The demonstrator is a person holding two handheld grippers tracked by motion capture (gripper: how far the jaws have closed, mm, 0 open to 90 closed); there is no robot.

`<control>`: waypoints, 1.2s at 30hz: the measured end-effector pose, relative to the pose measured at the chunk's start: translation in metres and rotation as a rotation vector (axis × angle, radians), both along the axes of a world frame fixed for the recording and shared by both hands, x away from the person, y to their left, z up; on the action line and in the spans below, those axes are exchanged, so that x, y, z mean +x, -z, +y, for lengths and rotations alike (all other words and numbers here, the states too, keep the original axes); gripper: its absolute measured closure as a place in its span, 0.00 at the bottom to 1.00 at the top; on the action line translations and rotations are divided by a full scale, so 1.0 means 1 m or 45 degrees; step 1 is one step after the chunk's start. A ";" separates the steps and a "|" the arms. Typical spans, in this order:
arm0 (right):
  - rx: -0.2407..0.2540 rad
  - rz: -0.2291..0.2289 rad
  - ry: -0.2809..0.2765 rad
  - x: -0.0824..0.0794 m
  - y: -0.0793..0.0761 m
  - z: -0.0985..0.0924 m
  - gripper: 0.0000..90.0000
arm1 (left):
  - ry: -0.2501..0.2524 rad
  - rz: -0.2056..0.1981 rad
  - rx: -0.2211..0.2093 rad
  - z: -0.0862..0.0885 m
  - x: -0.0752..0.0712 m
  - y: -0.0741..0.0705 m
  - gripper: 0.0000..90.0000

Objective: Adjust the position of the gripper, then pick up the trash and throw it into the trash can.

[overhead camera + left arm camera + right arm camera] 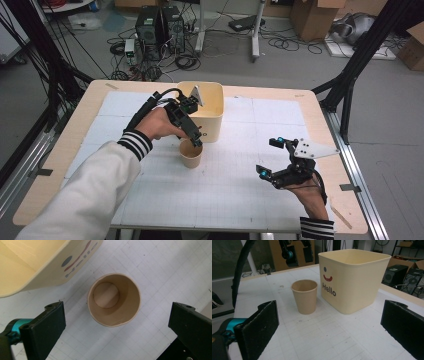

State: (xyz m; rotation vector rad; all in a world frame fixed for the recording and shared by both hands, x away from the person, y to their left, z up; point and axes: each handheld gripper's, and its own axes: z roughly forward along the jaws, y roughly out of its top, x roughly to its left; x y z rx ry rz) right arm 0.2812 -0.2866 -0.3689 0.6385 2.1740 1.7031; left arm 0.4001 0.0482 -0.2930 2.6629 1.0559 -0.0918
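A brown paper cup stands upright on the white gridded mat, just in front of a cream square bin. My left gripper hangs right above the cup, pointing down. In the left gripper view its jaws stand wide open on either side of the cup, whose inside is empty. My right gripper sits low at the right of the mat, open and holding nothing. Its view looks across the mat at the cup, the bin printed with "Hello" and a face, and the left gripper above.
The white gridded mat covers most of the wooden table. Black frame posts stand at both sides of the table. Computer towers, cables and cardboard boxes lie on the floor beyond the far edge.
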 end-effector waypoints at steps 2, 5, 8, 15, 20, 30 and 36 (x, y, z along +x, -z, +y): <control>0.001 -0.002 0.001 0.000 0.000 0.000 0.00 | 0.004 0.004 0.002 -0.001 0.000 0.000 0.02; -0.002 -0.003 -0.003 0.000 0.000 0.000 0.00 | 0.003 0.004 0.004 -0.001 0.000 0.000 0.02; 0.002 0.000 -0.002 0.000 0.000 0.000 0.00 | 0.005 0.002 0.008 -0.001 0.000 0.000 0.02; -0.001 -0.011 -0.002 0.000 0.000 -0.001 0.00 | 0.002 0.006 0.004 -0.002 0.000 0.002 0.02; 0.001 -0.008 0.001 0.000 0.000 -0.001 0.00 | 0.004 0.001 0.000 -0.002 0.000 0.002 0.02; -0.001 -0.003 0.000 0.000 0.000 -0.001 0.00 | 0.006 -0.004 -0.016 -0.001 0.001 0.009 0.02; -0.002 0.004 0.003 0.000 0.000 0.000 0.00 | 0.009 0.009 -0.021 -0.001 0.001 0.016 0.02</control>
